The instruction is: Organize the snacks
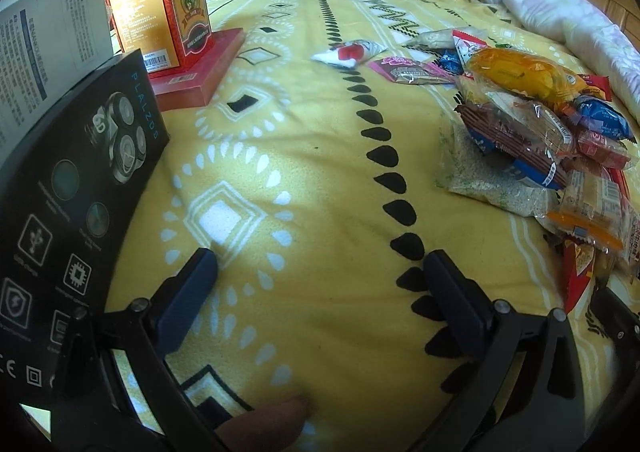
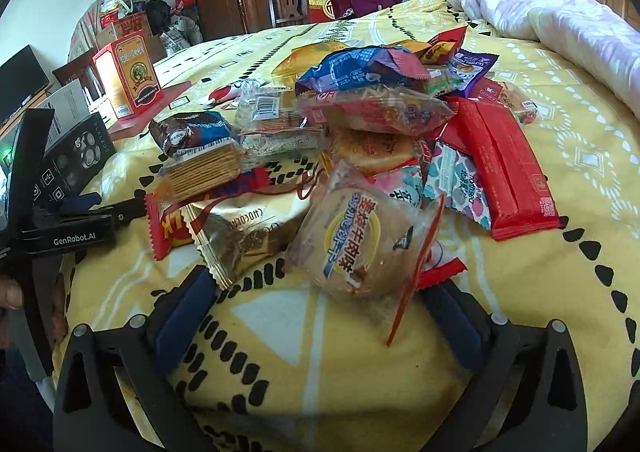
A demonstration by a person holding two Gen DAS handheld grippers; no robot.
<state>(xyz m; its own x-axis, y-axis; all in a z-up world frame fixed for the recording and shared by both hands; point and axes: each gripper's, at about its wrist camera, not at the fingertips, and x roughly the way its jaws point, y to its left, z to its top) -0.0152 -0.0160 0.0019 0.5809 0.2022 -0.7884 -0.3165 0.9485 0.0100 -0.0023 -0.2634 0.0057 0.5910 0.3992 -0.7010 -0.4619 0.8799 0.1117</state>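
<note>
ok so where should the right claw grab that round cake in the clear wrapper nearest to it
Judging by its pose, grip the round cake across its puffy middle, coming from the near side where the open right claw already faces it. The cake leans on the snack pile with its near face exposed. The flat sealed wrapper edge with the red strip looks thin and slippery.

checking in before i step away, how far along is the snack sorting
Barely begun. Done: nothing visibly sorted; most packets remain in one snack pile, with a red-and-white packet lying apart. In hand: nothing. The right gripper is open just short of a round biscuit packet; the left gripper is open over bare blanket. Left: nearly everything.
</note>
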